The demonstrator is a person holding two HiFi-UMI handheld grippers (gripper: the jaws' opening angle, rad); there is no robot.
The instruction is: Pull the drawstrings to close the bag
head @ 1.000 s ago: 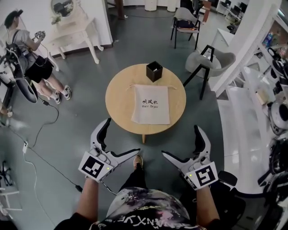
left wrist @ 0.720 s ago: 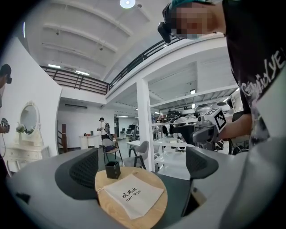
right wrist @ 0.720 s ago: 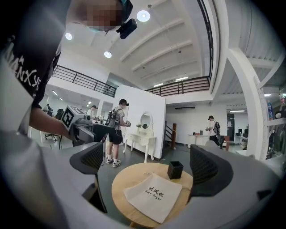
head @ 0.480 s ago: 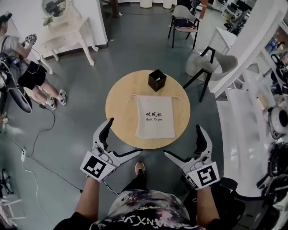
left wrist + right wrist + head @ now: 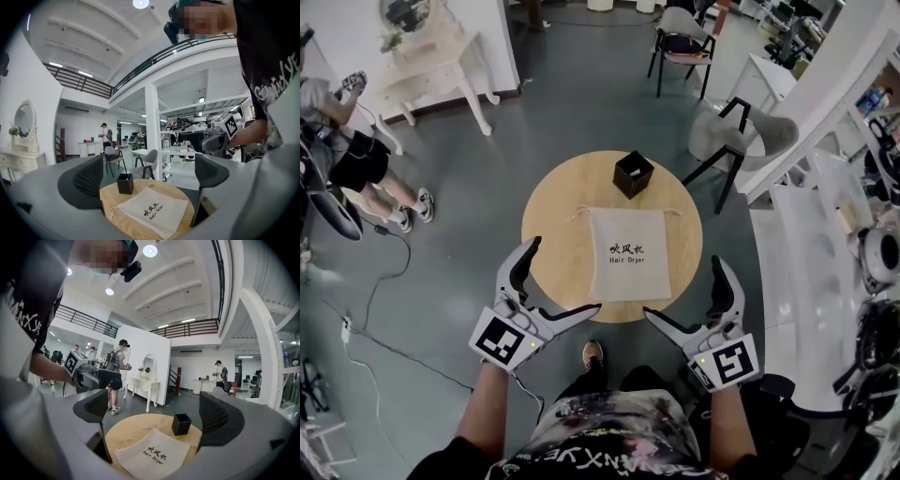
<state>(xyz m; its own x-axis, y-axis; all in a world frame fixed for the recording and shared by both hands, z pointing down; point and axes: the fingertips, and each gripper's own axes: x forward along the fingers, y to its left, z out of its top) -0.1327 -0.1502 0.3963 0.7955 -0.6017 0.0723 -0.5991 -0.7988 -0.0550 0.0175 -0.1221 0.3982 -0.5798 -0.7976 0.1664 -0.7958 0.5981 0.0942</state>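
A beige drawstring bag [image 5: 628,255] printed "Hair Dryer" lies flat on the round wooden table [image 5: 553,234], its mouth on the far side. The thin drawstrings [image 5: 575,216] trail from the mouth's corners. My left gripper [image 5: 562,278] is open, held in the air at the table's near left edge. My right gripper [image 5: 684,289] is open at the near right edge. Neither touches the bag. The left gripper view shows the bag [image 5: 152,212] between the open jaws of the left gripper [image 5: 150,176]. The right gripper view shows the bag [image 5: 152,455] below the right gripper [image 5: 159,413].
A small black open box [image 5: 633,174] stands on the table just beyond the bag. A grey chair [image 5: 736,131] and a dark chair [image 5: 682,42] stand behind to the right. A white dressing table [image 5: 431,61] and a person [image 5: 347,131] are at far left. White shelving [image 5: 825,234] runs along the right.
The person has stepped closer to the table, so table and bag sit lower in the head view. Both open grippers now reach the table's near edge. The bag has not moved.
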